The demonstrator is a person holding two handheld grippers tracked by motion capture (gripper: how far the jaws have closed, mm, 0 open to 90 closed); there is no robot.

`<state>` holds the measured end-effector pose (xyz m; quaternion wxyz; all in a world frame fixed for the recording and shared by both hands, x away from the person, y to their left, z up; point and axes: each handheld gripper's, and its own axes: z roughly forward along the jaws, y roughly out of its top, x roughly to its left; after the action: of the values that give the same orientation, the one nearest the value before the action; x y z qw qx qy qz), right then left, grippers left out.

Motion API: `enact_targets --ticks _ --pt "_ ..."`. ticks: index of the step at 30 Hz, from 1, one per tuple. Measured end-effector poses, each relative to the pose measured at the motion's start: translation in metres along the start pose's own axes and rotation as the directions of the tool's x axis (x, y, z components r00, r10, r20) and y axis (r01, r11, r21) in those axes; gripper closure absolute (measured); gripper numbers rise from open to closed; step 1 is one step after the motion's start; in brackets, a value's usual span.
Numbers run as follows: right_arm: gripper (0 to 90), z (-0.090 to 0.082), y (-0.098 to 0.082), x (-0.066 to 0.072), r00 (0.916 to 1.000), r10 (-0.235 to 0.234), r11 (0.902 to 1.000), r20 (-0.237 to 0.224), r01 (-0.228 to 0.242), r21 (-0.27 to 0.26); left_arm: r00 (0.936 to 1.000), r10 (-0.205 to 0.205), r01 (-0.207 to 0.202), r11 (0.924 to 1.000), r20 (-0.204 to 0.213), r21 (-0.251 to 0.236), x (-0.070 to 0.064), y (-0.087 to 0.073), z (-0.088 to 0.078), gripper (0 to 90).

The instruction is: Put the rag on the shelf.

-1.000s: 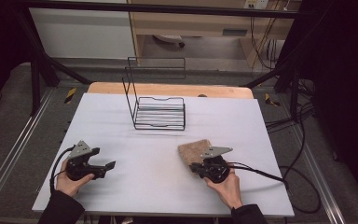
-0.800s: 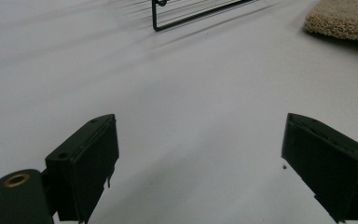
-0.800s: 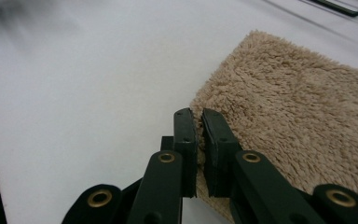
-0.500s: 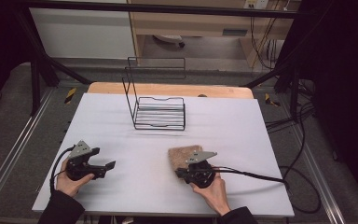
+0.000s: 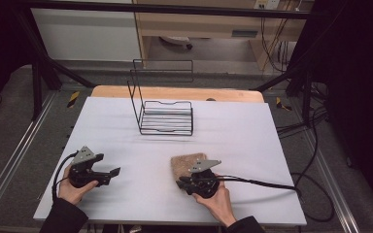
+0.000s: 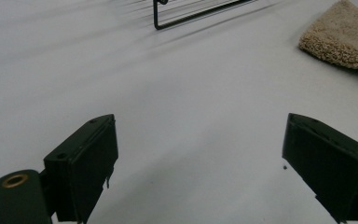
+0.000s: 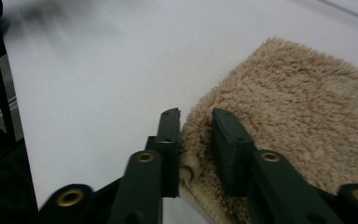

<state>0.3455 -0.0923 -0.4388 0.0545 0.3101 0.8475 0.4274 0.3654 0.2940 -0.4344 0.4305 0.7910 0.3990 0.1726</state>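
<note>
The left gripper [image 5: 110, 173] is held low over the near left part of the table by the left hand [image 5: 73, 187], which is wrapped around its body from behind, the dark sleeve entering from the bottom edge. Its jaws are pointed toward the right and are spread wide, with nothing between them. The right gripper [image 5: 182, 180] is held by the right hand [image 5: 216, 196], whose forearm is angled in from the lower right. Its jaws are directed to the left and are set close together; they have just been opening, and a fold of fabric is seen between them in the right gripper view, the pads [image 7: 226, 140] lying against it.
</note>
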Motion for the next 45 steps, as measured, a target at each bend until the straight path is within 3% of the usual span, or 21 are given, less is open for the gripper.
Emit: enact_targets --ticks 10,19,30,45 --pt "44.1 -0.036 0.001 -0.031 0.9958 0.064 0.9942 0.065 -0.058 -0.091 1.0000 -0.008 0.008 0.9999 -0.002 0.009 -0.002 0.001 0.002 6.8" --pt "19.9 -0.053 -0.014 -0.064 0.9862 0.115 0.9905 0.119 -0.105 -0.089 1.0000 0.003 -0.003 0.9998 0.001 0.019 -0.010 0.005 0.006 5.1" --pt "6.7 -0.059 -0.028 -0.088 0.9760 0.143 0.9884 0.165 -0.132 -0.075 0.9998 0.012 -0.012 0.9995 0.014 0.028 -0.019 0.009 0.012 5.0" --pt "2.4 -0.068 -0.030 -0.091 0.9697 0.152 0.9856 0.191 -0.133 -0.104 0.9992 0.001 -0.002 0.9991 0.039 0.041 -0.044 0.028 0.032 6.0"
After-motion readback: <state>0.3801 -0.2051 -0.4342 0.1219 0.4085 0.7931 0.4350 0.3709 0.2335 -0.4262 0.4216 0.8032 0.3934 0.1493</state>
